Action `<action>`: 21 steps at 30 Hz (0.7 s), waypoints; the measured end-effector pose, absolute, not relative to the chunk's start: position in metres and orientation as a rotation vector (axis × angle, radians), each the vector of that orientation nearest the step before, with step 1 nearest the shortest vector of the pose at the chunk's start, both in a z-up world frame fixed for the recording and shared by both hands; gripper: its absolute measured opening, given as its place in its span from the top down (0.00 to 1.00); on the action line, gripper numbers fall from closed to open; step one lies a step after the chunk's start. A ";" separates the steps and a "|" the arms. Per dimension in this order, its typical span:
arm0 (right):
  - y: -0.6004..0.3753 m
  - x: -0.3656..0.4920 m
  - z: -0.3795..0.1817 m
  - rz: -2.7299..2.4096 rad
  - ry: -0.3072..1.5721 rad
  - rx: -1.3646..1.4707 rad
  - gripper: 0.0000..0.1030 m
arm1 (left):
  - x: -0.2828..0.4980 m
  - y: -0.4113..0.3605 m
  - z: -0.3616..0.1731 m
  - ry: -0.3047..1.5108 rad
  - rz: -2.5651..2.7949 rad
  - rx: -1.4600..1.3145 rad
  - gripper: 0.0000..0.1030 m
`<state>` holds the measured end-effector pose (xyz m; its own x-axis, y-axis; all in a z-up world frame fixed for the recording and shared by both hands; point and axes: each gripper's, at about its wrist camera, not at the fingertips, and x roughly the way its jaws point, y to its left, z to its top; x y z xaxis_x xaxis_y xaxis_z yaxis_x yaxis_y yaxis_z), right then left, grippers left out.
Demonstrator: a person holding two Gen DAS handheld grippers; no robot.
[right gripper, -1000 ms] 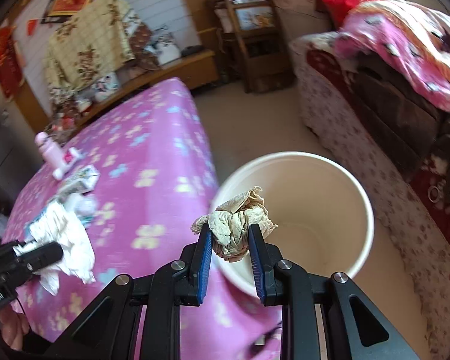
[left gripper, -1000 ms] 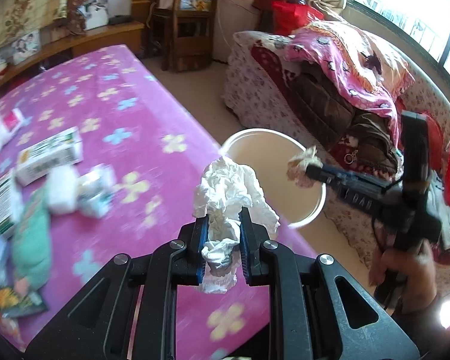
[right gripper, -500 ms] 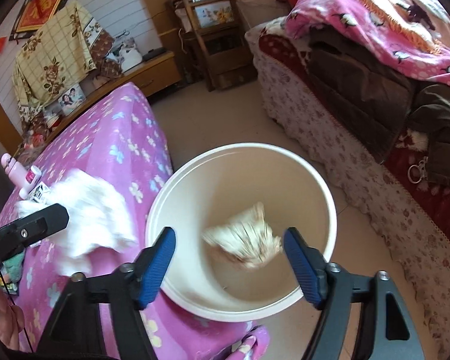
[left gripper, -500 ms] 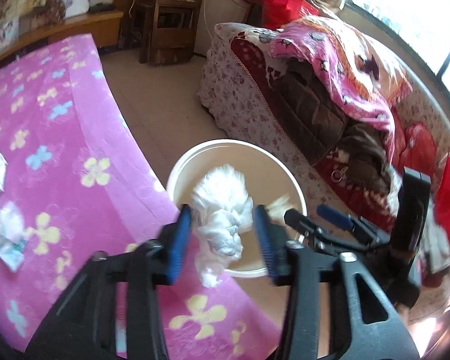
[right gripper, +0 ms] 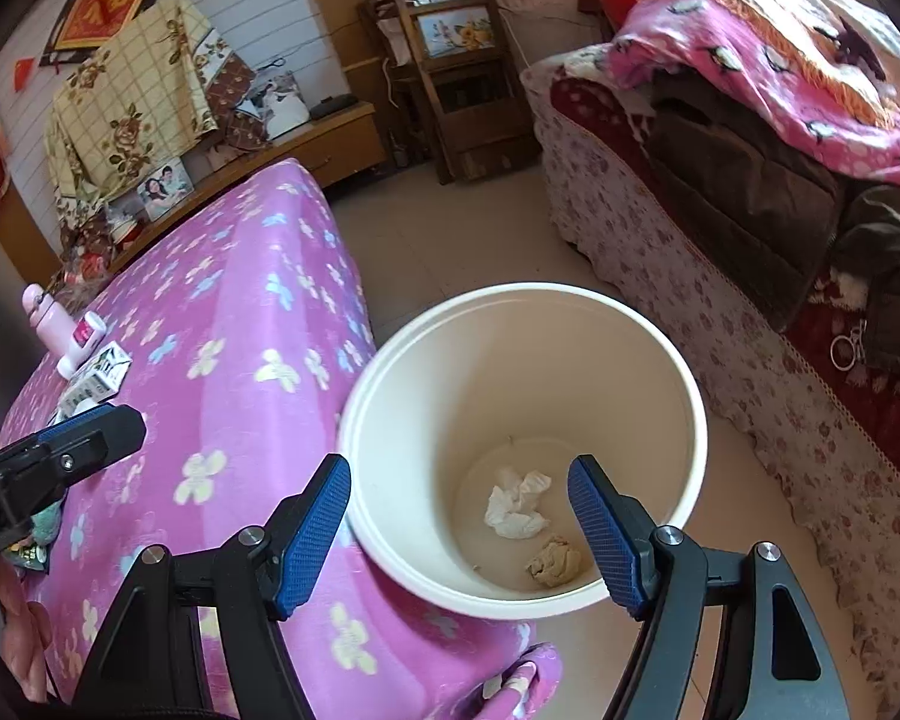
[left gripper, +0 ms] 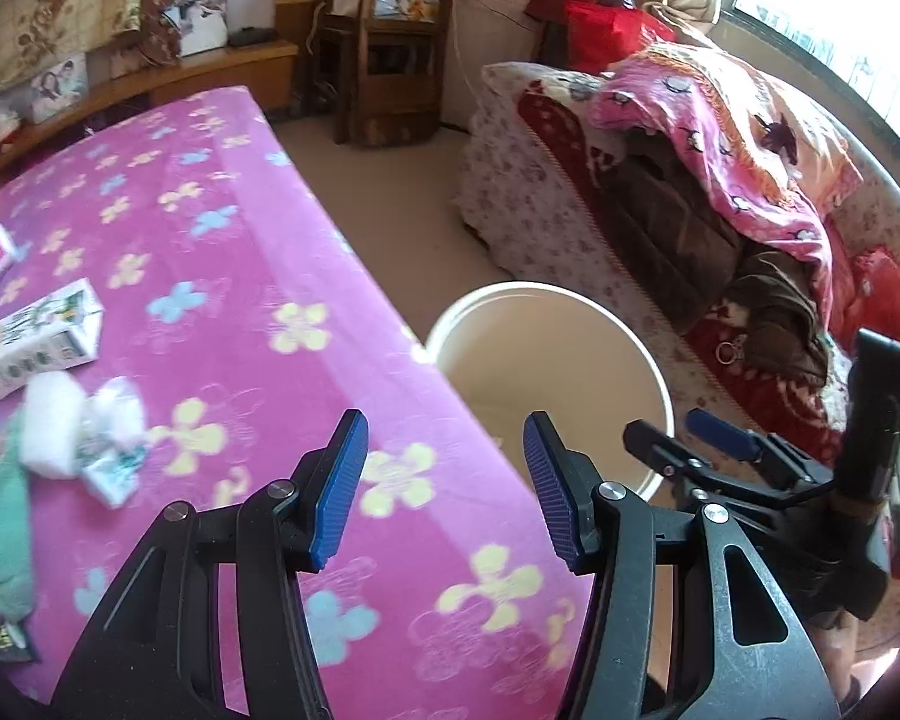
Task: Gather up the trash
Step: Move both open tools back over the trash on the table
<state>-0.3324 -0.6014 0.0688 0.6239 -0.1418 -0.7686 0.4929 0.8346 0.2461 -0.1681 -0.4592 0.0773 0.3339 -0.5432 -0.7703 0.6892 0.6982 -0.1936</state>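
The right gripper stood spread wide and empty above the round cream plastic bin. On the bin floor lay a crumpled white tissue and a beige paper wad. The left gripper was likewise spread, empty, over the pink flowered tablecloth. Farther left lay more white crumpled tissues beside a white carton.

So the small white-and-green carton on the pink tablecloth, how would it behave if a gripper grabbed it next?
The carton looks like thin printed card, so probably light and apt to dent under a hard squeeze. It lies flat on its broad face on the tablecloth, so it should slide, not roll. Whether it is full cannot be told.
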 end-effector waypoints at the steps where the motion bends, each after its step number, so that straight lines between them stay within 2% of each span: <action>1: -0.597 -0.331 0.072 -0.375 0.822 0.458 0.29 | -0.168 -0.454 0.078 0.926 -0.800 0.177 0.49; 21: -0.470 -0.287 0.124 -0.174 0.824 0.365 0.28 | -0.161 -0.308 0.101 0.860 -0.576 0.133 0.49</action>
